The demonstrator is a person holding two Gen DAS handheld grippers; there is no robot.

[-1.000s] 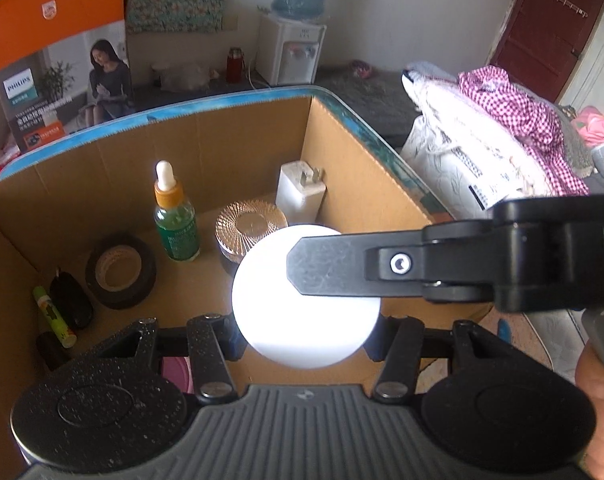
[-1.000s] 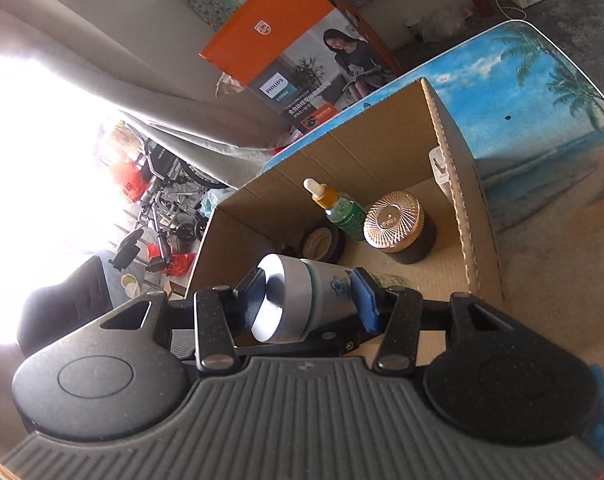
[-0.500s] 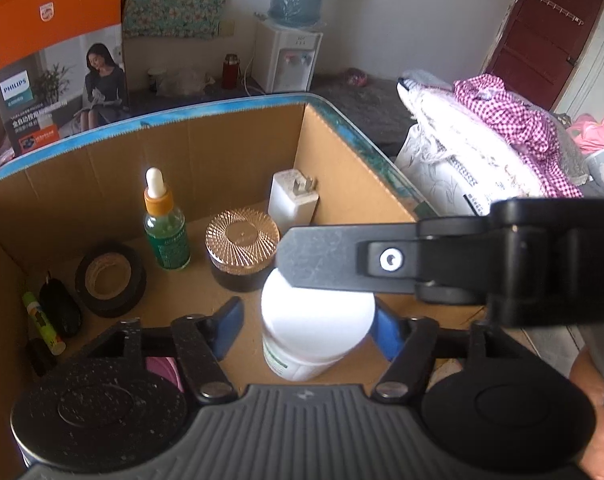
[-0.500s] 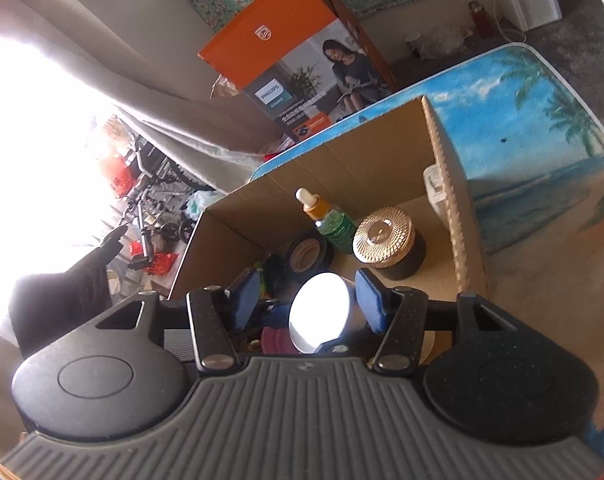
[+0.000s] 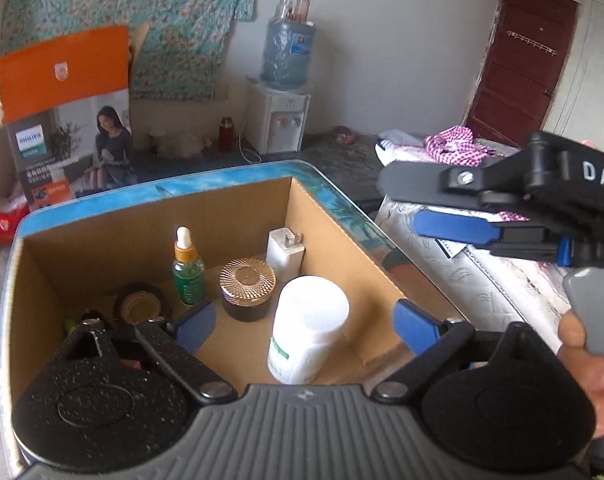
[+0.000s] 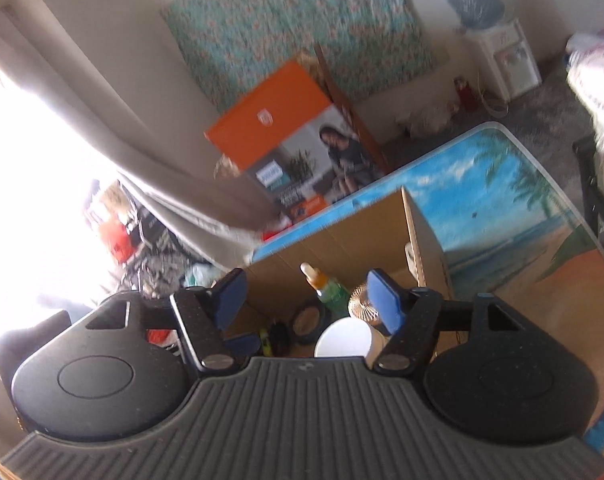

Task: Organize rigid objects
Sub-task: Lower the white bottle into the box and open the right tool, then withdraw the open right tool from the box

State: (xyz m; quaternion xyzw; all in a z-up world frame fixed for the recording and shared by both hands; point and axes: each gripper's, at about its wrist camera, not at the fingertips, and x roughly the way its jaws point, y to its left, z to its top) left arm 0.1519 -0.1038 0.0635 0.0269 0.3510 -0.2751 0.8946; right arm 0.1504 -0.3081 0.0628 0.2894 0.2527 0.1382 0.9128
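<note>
A beach-print table [image 6: 514, 216] carries the cardboard box [image 5: 342, 236]. Nearest, the left gripper [image 5: 302, 322] is opening around, clear of, the white bottle [image 5: 308, 328] standing inside the box. It looks light, rigid and smooth-sided; its straight body offers the surest hold. Farther right, the right gripper [image 5: 430, 204] is opening, empty.

You get daylight from the left: in the right wrist view the window [image 6: 34, 184] blows out to pure white glare. That view is smeared by motion blur, worst on the poster [image 6: 290, 152] and bed. The left wrist view is sharper, evenly lit, with soft shadows inside the box [image 5: 238, 220]. Both bend at the edges.
</note>
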